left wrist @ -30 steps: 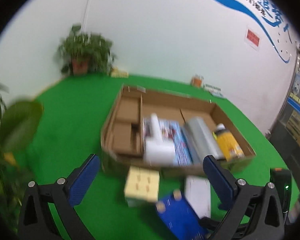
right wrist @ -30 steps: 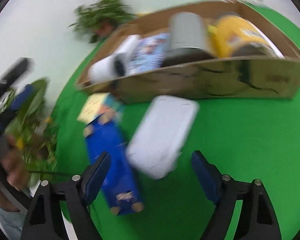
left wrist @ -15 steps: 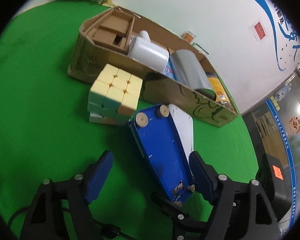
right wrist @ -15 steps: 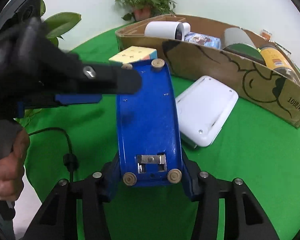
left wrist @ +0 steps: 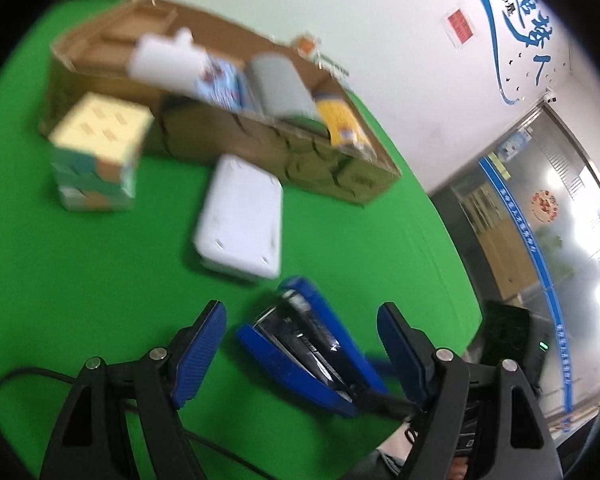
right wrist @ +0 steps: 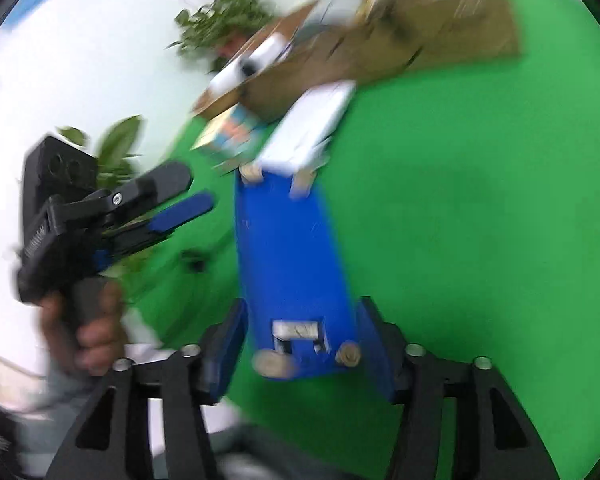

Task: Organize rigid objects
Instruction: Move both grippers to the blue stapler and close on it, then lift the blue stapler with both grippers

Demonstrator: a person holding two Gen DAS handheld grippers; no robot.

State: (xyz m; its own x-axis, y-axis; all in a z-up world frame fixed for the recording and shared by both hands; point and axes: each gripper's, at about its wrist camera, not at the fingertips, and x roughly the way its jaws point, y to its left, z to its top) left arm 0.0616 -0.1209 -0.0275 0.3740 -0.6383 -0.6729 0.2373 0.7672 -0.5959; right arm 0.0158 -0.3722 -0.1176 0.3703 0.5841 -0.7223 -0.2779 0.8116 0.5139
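A blue stapler (right wrist: 292, 264) lies with its underside and beige feet toward the right wrist camera. It sits between the fingers of my right gripper (right wrist: 302, 348), whose jaws are opening, with the pads a little off its sides. In the left wrist view the stapler (left wrist: 300, 344) hangs tilted between the fingers of my left gripper (left wrist: 302, 344), which is open and well clear of it. A pastel puzzle cube (left wrist: 96, 160) and a flat white case (left wrist: 240, 220) lie on the green cloth before a cardboard box (left wrist: 260, 144).
The cardboard box holds a white bottle (left wrist: 164, 60), a blue packet, a grey roll (left wrist: 280, 84) and a yellow can (left wrist: 340, 120). Potted plants (right wrist: 228, 28) stand by the white wall. A hand (right wrist: 92, 336) holds the left gripper (right wrist: 180, 196). A black cable (left wrist: 28, 376) crosses the cloth.
The right gripper has drawn the stapler back from the cube and the white case, and its jaws have eased apart. The left gripper has narrowed, tilted down and dropped lower.
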